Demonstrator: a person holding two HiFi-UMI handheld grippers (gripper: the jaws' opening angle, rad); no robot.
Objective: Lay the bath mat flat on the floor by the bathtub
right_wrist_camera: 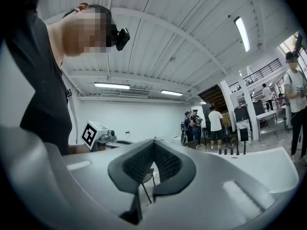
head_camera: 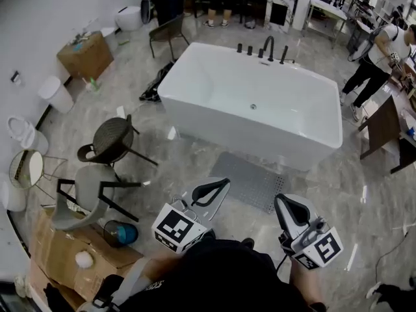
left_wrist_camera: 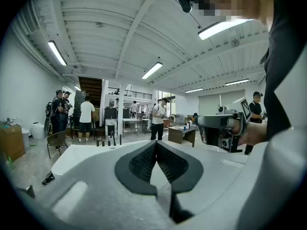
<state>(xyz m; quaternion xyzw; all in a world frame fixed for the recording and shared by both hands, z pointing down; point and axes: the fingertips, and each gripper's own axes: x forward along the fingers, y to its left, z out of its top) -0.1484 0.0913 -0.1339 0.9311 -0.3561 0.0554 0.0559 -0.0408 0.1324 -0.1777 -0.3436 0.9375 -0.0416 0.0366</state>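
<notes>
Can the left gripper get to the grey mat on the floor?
Probably yes. The bath mat lies on bare floor just ahead of the left gripper, nothing between them. That gripper is shut and raised, so it must dip down.

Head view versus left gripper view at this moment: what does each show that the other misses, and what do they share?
Only the head view: the grey bath mat, lying flat on the floor beside the bathtub. Only the left gripper view: the ceiling lights overhead. Both: the bathtub, its black faucet, and the left gripper and right gripper, each with jaws shut and nothing between them.
</notes>
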